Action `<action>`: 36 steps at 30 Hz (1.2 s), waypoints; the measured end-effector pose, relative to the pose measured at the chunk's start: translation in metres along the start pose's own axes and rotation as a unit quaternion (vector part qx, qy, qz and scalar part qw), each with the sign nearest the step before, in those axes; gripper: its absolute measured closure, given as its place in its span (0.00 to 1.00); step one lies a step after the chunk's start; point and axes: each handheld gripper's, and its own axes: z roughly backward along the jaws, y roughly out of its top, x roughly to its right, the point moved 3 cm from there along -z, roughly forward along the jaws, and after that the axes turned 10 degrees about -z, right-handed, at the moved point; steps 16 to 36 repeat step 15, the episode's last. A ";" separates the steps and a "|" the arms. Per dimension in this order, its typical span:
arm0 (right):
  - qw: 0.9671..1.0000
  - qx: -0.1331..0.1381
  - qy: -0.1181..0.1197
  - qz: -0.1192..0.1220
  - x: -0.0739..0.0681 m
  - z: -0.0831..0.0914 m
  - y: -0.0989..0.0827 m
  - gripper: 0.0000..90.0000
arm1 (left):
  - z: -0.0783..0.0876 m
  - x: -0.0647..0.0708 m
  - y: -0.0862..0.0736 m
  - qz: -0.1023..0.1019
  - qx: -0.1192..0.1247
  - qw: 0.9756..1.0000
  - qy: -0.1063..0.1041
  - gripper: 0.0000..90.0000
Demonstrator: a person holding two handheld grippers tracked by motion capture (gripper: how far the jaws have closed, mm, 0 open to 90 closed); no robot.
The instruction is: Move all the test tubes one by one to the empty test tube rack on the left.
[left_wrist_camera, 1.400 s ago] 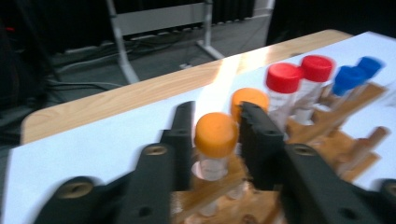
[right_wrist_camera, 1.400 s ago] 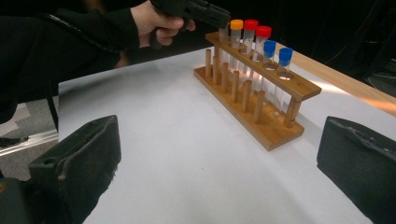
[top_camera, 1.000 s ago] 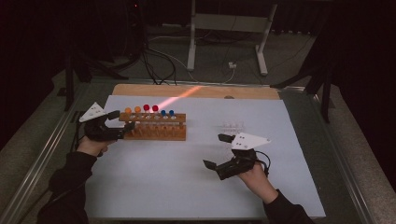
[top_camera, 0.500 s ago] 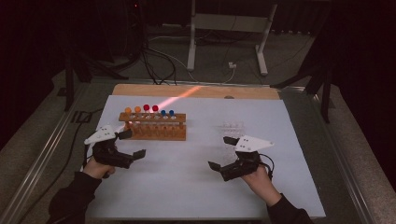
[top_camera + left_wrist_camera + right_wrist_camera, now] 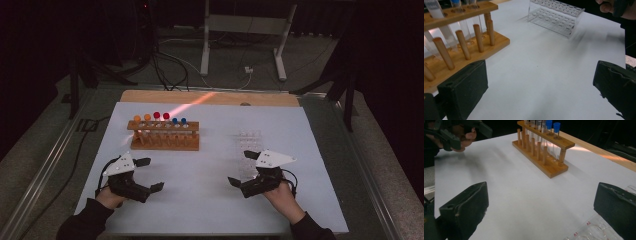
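Observation:
A wooden rack stands on the white table sheet and holds several test tubes with orange, red and blue caps. To its right is a clear plastic rack. My left gripper is in front of the wooden rack's left end, apart from it. Its jaws have just been opening and stand open with nothing between them. In the left gripper view the wooden rack is at the left, beyond the left gripper. My right gripper is open and empty beside the clear rack.
A wooden board edges the far side of the sheet. Metal rails border the table, with cables and a stand's legs on the floor behind. In the right gripper view the other hand is at the top left.
My left gripper has come away from the wooden rack's left end toward the near side of the table, with its jaws wider apart. The right gripper has barely moved.

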 end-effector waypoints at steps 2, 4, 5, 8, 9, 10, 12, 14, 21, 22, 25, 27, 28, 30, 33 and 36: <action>1.000 0.001 0.000 0.003 0.000 0.001 -0.002 0.00 | -0.002 0.002 -0.004 0.004 -0.002 1.000 -0.002 0.01; 1.000 0.000 -0.005 0.011 0.000 0.002 -0.005 0.00 | -0.003 0.006 -0.006 0.003 0.000 1.000 -0.007 0.01; 1.000 0.001 -0.009 0.019 0.000 0.004 -0.009 0.00 | -0.003 0.007 -0.007 -0.001 -0.001 1.000 -0.007 0.01; 0.999 -0.004 -0.020 0.024 0.003 0.007 -0.017 0.00 | -0.004 0.009 -0.007 -0.008 -0.002 1.000 -0.010 0.01; 0.999 -0.008 -0.025 0.024 0.005 0.008 -0.020 0.00 | -0.004 0.009 -0.007 -0.010 -0.003 1.000 -0.009 0.01; 0.999 -0.013 -0.029 0.024 0.007 0.009 -0.023 0.00 | -0.004 0.010 -0.006 -0.010 -0.001 1.000 -0.010 0.01; 0.999 -0.021 -0.031 0.025 0.010 0.009 -0.028 0.00 | -0.003 0.010 -0.006 -0.009 0.002 1.000 -0.011 0.01; 0.998 -0.032 -0.041 0.035 0.012 0.008 -0.032 0.00 | -0.003 0.010 -0.005 -0.010 0.005 1.000 -0.011 0.01; 0.998 -0.037 -0.041 0.038 0.012 0.008 -0.035 0.00 | -0.003 0.010 -0.005 -0.010 0.004 1.000 -0.011 0.01; 0.998 -0.037 -0.041 0.038 0.012 0.008 -0.035 0.00 | -0.003 0.010 -0.005 -0.010 0.004 1.000 -0.011 0.01; 0.998 -0.037 -0.041 0.038 0.012 0.008 -0.035 0.00 | -0.003 0.010 -0.005 -0.010 0.004 1.000 -0.011 0.01; 0.998 -0.037 -0.041 0.038 0.012 0.008 -0.035 0.00 | -0.003 0.010 -0.005 -0.010 0.004 1.000 -0.011 0.01; 0.998 -0.037 -0.041 0.038 0.012 0.008 -0.035 0.00 | -0.003 0.010 -0.005 -0.010 0.004 1.000 -0.011 0.01; 0.998 -0.037 -0.041 0.038 0.012 0.008 -0.035 0.00 | -0.003 0.010 -0.005 -0.010 0.004 1.000 -0.011 0.01; 0.998 -0.037 -0.041 0.038 0.012 0.008 -0.035 0.00 | -0.003 0.010 -0.005 -0.010 0.004 1.000 -0.011 0.01; 0.998 -0.037 -0.041 0.038 0.012 0.008 -0.035 0.00 | -0.003 0.010 -0.005 -0.010 0.004 1.000 -0.011 0.01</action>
